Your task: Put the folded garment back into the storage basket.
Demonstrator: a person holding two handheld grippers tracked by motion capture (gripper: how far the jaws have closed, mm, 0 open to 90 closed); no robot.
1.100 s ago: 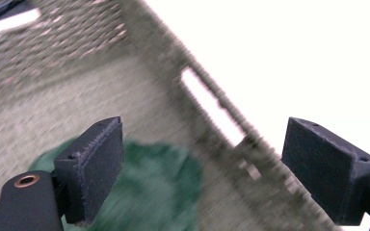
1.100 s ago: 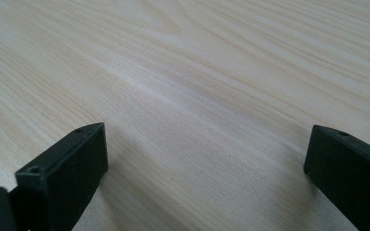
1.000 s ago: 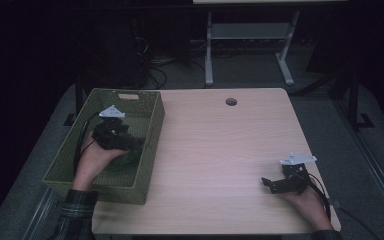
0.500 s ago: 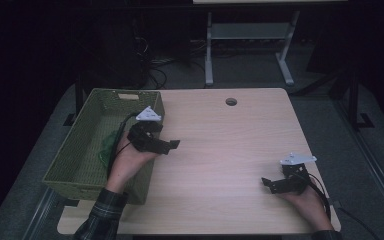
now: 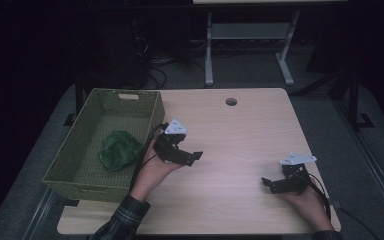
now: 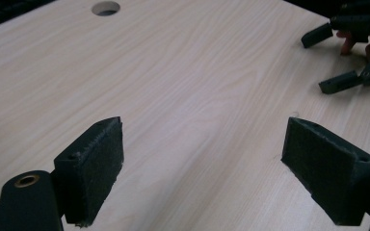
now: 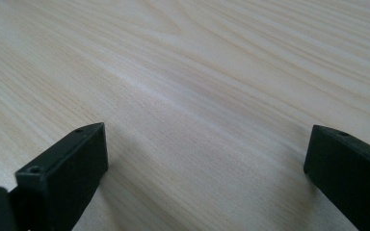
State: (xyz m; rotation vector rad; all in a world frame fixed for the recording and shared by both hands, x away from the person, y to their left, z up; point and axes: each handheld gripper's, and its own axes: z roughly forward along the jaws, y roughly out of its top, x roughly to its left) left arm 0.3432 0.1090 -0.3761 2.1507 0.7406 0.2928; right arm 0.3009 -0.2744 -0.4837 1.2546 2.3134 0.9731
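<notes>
On the pale wooden bench (image 5: 240, 140), just right of the olive-green woven plastic basket (image 5: 80, 170): left gripper (image 5: 192, 157) held above bare wood, black padded fingers (image 6: 94, 166) spread wide, nothing between them. Inside the basket, toward its near right part — a crumpled dark green cloth-like lump (image 5: 119, 149), lying apart from both grippers. Near the front right edge of the bench: right gripper (image 5: 270, 185), low over the wood in a hand, fingers (image 7: 67, 168) likewise spread and empty. Seen from the left gripper view, the right gripper at the far upper right. Toward the far edge of the bench — a small round cable hole (image 5: 231, 101).
</notes>
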